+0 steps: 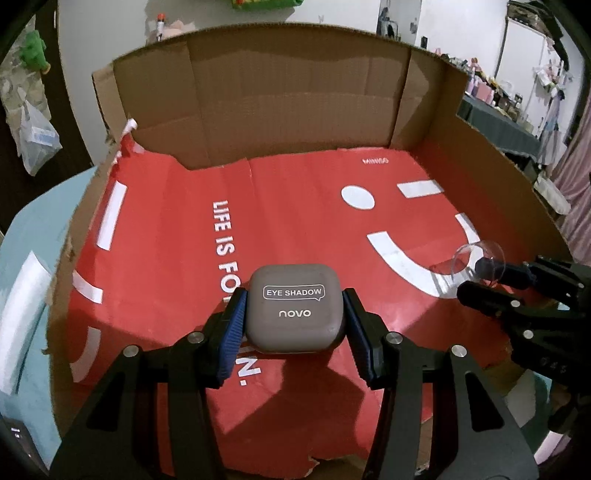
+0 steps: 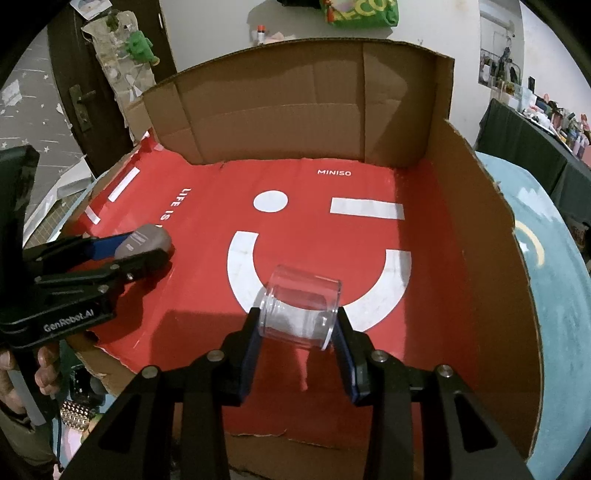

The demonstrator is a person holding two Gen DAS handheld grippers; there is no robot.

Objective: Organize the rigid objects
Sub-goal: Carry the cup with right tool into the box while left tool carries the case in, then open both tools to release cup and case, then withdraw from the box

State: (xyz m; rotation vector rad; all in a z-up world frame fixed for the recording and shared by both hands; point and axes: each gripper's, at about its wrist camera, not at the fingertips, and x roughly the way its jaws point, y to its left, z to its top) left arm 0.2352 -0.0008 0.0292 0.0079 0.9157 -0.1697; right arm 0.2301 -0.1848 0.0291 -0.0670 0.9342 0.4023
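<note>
The setting is a lived-in domestic room, not a lab or workshop. Indicators: a dark wooden door with a lever handle, a white painted wall, a green plush toy hanging by the door, and a plastic bag hung beside it. A side table with a dark green cloth carries crowded small household items. The work surface has a light blue cover, on which an open cardboard box stands.
</note>
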